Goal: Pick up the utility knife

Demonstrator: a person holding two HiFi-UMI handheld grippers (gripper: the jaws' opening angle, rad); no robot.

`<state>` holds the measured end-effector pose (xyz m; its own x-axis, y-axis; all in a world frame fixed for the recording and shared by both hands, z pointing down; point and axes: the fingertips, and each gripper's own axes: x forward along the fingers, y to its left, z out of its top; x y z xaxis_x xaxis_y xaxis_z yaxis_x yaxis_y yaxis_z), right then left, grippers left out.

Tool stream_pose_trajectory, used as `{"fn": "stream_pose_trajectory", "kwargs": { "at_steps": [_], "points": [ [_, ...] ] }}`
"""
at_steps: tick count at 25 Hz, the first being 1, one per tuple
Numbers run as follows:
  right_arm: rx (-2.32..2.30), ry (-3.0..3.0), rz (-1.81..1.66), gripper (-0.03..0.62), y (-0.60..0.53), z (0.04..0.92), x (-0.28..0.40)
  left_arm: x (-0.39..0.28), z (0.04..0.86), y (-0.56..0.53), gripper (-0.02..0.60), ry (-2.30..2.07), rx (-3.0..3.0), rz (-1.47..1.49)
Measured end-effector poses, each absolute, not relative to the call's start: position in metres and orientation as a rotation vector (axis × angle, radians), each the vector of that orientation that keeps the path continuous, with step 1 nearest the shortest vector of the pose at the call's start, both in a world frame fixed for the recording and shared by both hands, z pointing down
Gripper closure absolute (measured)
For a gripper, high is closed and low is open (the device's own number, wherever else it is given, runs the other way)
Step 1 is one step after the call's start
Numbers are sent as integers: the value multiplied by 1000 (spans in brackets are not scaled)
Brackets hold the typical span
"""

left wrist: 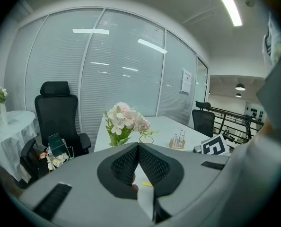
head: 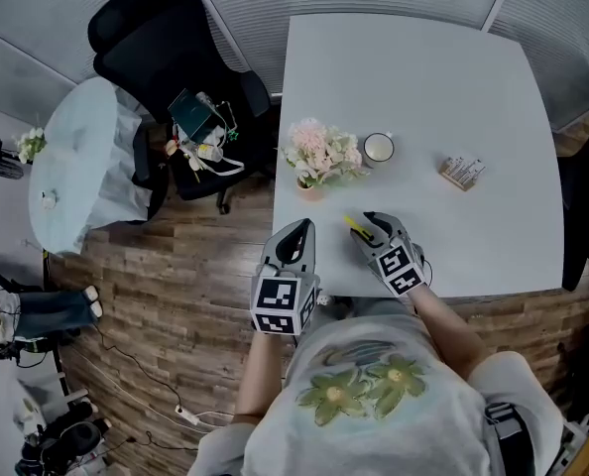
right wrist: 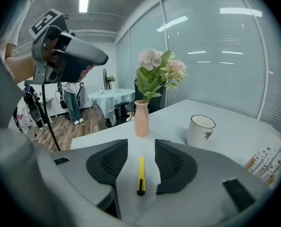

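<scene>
My right gripper (right wrist: 141, 144) has the utility knife (right wrist: 141, 174) straight ahead of it. The knife lies flat on the tabletop (head: 423, 77) in the gap between my two right jaws. Those jaws stand apart, one on each side of it, and neither pad seems to touch it.

The knife's long axis runs the same way my jaws point, away from me toward the pink vase (right wrist: 141, 118) of flowers. That means the pads face its two long sides. I judge that a small drop and a squeeze across its narrow width would be enough, with no turn of the wrist.

The knife sits close to the near edge of the tabletop, toward the near left corner. The vase and the white mug (right wrist: 200, 129) are farther in and well clear of it.

My left gripper (head: 297, 234) hangs just off the left edge by that same corner. Its jaws are pressed together with nothing between them. It is the farther of the two, so this is the right gripper's job.

The knife is slim and straight, with a yellow body and a black end nearest me. I cannot tell whether the blade is out.
</scene>
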<state>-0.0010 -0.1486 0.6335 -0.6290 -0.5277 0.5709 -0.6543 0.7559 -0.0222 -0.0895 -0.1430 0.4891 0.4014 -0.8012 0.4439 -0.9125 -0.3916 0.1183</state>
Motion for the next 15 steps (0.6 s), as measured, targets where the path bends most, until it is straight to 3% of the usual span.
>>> {"fn": "stream_pose_trajectory", "kwargs": {
  "at_steps": [15],
  "points": [
    [785, -2285, 333, 408, -150, 691, 3, -102, 494, -150, 589, -1526, 2285, 478]
  ]
}}
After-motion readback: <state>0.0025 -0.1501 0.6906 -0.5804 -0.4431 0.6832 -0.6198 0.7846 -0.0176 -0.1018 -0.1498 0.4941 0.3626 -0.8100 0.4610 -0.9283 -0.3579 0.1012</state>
